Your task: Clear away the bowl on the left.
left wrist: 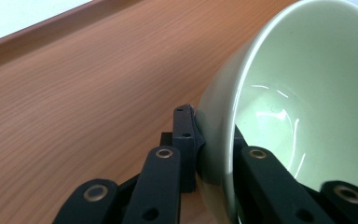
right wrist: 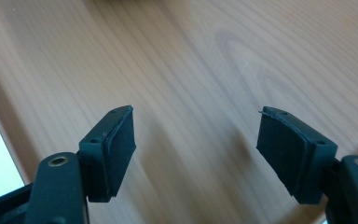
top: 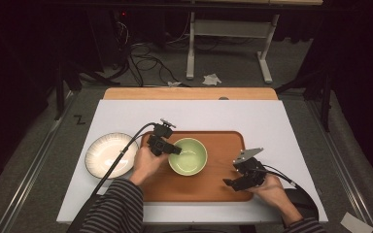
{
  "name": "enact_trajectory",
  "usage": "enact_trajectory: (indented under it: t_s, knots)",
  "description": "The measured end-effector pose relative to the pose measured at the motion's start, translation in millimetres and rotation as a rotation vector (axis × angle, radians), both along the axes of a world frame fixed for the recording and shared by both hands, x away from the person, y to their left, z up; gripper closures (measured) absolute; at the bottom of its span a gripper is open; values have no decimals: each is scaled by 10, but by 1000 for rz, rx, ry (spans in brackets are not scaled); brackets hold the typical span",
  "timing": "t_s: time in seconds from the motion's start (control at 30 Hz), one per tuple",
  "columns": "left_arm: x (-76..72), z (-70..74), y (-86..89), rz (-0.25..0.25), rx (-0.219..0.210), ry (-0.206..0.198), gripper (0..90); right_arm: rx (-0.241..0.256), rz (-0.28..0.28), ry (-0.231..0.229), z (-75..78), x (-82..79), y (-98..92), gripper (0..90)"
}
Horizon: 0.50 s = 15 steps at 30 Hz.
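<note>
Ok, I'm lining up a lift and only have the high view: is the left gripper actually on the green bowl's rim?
Observer: Yes. In the left gripper view the left gripper has one jaw outside the green bowl wall and one inside it.
Operator: Anything in the bowl?
Observer: It looks empty there; only glare on the glaze.
Operator: And the right gripper?
Observer: The right gripper is open with its jaws wide apart over bare wood of the tray, holding nothing.

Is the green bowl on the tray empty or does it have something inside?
Empty. The green bowl shows only a bare glossy inside with light reflections, as the left gripper pinches its rim on the wooden tray.
</note>
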<state>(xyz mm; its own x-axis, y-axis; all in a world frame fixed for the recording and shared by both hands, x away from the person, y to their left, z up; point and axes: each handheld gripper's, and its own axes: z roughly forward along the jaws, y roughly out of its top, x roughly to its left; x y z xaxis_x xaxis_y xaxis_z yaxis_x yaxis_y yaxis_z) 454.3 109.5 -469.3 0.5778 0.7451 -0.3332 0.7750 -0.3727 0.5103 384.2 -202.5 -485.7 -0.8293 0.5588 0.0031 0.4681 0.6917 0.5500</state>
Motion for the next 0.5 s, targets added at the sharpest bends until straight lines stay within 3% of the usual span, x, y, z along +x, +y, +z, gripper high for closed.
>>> enact_trajectory:
  t_s: [0.3,0.5]
  knots:
    - [17,-64,-45,12,19,-5,821,-1,-4,-2,0,-4,1,292]
    - [34,-90,-54,29,2,-4,822,1,-5,0,-1,-10,4,292]
